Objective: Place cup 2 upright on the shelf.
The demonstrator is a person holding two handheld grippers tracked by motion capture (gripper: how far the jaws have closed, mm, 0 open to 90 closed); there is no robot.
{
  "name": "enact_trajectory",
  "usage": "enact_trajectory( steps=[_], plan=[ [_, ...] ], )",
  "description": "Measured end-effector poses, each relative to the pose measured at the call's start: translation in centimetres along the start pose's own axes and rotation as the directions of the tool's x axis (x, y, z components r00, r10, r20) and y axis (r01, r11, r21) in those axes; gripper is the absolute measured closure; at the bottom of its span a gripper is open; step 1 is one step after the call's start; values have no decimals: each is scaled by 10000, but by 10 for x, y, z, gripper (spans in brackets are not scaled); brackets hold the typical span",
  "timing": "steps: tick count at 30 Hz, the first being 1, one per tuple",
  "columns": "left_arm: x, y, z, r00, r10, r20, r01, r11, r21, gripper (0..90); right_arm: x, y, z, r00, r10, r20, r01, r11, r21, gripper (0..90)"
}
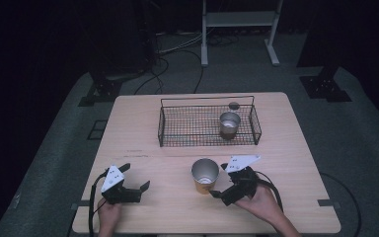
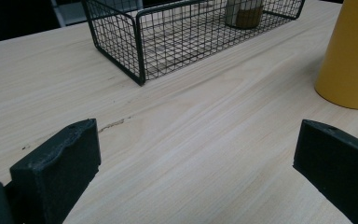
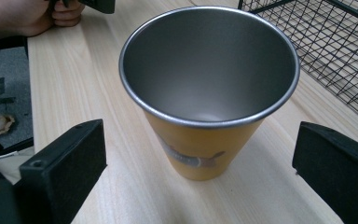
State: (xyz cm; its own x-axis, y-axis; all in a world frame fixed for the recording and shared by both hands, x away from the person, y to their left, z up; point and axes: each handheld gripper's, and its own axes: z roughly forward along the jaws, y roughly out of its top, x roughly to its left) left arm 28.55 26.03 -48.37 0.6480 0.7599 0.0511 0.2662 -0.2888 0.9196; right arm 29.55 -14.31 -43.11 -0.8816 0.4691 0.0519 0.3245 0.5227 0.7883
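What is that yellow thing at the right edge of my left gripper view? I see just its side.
Observer: A yellow metal cup, upright on the wooden table, its steel inside empty.
Operator: Is anything holding it?
Observer: No. The right gripper faces it with its jaws wide apart on either side, not touching it.
Operator: And the brownish thing in the wire basket?
Observer: A second metal cup, brown outside, standing upright toward the basket's right end in the high view.
Operator: Where is my own gripper then?
Observer: The left gripper sits low at the near left of the table, open, apart from both cups.
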Motion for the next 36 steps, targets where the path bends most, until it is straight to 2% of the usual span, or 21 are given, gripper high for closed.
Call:
enact_trajectory(
  steps=[15, 21, 36],
  plan=[
    [0, 0, 0, 10000, -2, 2, 2, 10000, -23, 0, -2, 7, 10, 9998, -67, 198, 65, 9999, 79, 19],
    [0, 0, 0, 10000, -7, 3, 7, 10000, -22, 0, 0, 11, 14, 9986, -349, 392, 339, 9991, 270, 19],
    [0, 0, 0, 10000, -25, 6, 25, 10000, -47, 0, 2, 20, 29, 9982, -486, 341, 472, 9980, 420, 20]
  ],
)
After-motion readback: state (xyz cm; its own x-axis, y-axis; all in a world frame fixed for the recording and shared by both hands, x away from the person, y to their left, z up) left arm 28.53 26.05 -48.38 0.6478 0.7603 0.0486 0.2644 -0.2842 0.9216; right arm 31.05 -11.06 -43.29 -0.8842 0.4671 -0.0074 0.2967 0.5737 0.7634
